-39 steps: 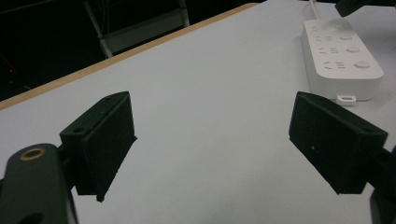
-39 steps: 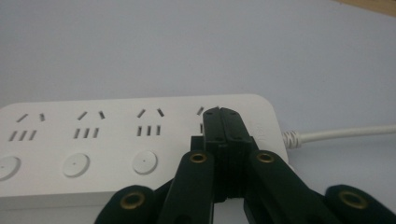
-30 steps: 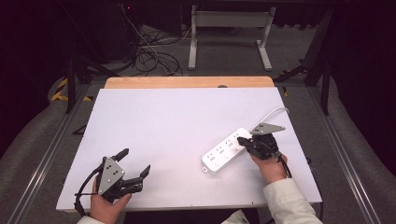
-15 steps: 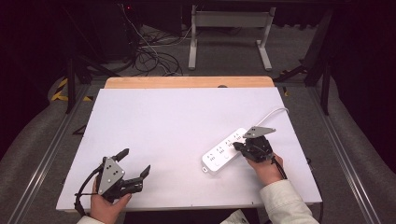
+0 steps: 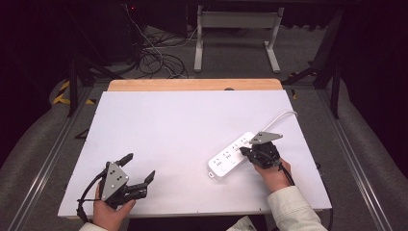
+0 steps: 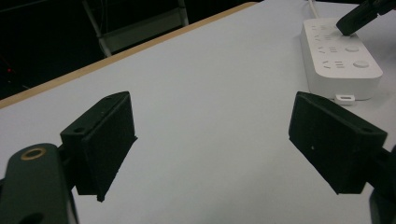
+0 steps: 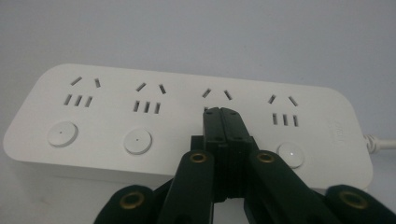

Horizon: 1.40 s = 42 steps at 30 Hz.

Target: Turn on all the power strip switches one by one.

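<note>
White power strip (image 5: 230,156) lay on the right half of the pale table (image 5: 183,130), angled, its cord running off toward the far right edge. Four socket groups, each with a round button in front. Right gripper (image 7: 222,114) had its jaws pressed together with nothing between them, tips down over the third socket group from the left in the right gripper view, just where that group's button should sit; the button itself was hidden under the jaws, so contact could not be confirmed. Neighbouring fourth button (image 7: 290,154) was visible just beside the tips. Left gripper (image 5: 140,169) rested near the front left corner, jaws spread wide, holding nothing, well apart from the strip.

Risks, as judged: the strip was unrestrained, so a press with any sideways component could skid or pivot it on the smooth top. Closed tips are narrow and could slip off the button edge, or catch in the socket slots above.
</note>
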{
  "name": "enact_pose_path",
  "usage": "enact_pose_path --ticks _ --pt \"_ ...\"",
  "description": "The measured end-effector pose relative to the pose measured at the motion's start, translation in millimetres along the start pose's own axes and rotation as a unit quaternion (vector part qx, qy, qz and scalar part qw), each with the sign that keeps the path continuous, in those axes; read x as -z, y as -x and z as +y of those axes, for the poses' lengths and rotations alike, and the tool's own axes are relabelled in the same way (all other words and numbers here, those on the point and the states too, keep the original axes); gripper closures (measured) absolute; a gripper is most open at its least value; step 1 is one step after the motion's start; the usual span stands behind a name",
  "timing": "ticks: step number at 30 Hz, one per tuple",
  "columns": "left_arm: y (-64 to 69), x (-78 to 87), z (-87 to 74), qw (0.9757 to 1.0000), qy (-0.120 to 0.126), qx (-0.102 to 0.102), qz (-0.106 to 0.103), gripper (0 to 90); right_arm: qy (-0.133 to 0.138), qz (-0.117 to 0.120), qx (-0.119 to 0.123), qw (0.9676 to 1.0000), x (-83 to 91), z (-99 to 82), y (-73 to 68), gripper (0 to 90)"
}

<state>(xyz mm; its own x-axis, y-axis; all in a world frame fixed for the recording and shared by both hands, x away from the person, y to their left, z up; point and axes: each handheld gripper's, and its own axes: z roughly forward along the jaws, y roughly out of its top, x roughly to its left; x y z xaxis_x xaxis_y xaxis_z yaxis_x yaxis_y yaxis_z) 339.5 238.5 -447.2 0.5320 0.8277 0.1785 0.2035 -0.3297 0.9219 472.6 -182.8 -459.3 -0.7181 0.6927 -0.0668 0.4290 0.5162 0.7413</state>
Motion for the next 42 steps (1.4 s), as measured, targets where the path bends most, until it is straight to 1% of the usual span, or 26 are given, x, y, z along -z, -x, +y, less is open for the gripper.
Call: enact_pose_path --ticks 4,9,15,19,22,25,27,29,33,34,37,42 --pt "0.1 0.1 -0.1 1.0000 0.001 0.002 0.000 15.0 -0.001 -0.005 0.006 1.0000 -0.2 0.1 -2.0 90.0" --pt "0.6 0.1 -0.1 1.0000 0.001 0.002 0.000 15.1 -0.004 -0.005 0.005 1.0000 -0.5 0.2 -1.9 90.0" --pt "0.3 0.3 0.0 1.0000 0.001 0.000 0.000 15.1 -0.013 0.001 -0.007 0.9999 -1.3 2.3 -0.1 90.0" --pt "0.6 0.0 0.0 1.0000 0.000 -0.001 -0.001 15.2 -0.015 0.001 -0.010 0.9998 -1.8 2.5 -0.1 90.0" --pt "1.1 -0.3 0.0 1.0000 0.001 0.001 -0.002 15.2 -0.019 -0.003 -0.007 0.9998 -1.8 3.5 -1.1 90.0" --pt "0.8 -0.1 0.1 1.0000 0.000 -0.002 -0.001 15.2 -0.024 -0.010 0.002 0.9997 -2.4 5.0 -3.5 90.0" --pt "0.9 -0.1 0.1 1.0000 0.000 -0.002 -0.001 15.1 -0.026 -0.012 0.004 0.9996 -2.4 5.2 -4.2 90.0" --pt "1.2 -0.4 -0.1 1.0000 0.000 0.001 -0.003 15.1 -0.025 -0.015 0.005 0.9996 -2.5 4.9 -5.2 90.0" --pt "0.6 -0.3 -0.1 1.0000 -0.002 -0.002 -0.002 15.1 -0.024 -0.019 0.004 0.9995 -2.7 4.6 -6.4 90.0" --pt "1.1 -0.4 -0.2 1.0000 -0.001 0.001 -0.003 15.1 -0.024 -0.021 0.004 0.9995 -2.6 4.5 -6.5 90.0" --pt "1.2 -0.3 -0.1 1.0000 0.000 0.001 -0.003 15.1 -0.023 -0.025 0.005 0.9994 -2.6 3.9 -7.7 90.0" --pt "0.8 -0.3 -0.2 1.0000 -0.001 0.001 -0.002 15.0 -0.019 -0.024 0.005 0.9995 -2.6 2.6 -7.3 90.0"
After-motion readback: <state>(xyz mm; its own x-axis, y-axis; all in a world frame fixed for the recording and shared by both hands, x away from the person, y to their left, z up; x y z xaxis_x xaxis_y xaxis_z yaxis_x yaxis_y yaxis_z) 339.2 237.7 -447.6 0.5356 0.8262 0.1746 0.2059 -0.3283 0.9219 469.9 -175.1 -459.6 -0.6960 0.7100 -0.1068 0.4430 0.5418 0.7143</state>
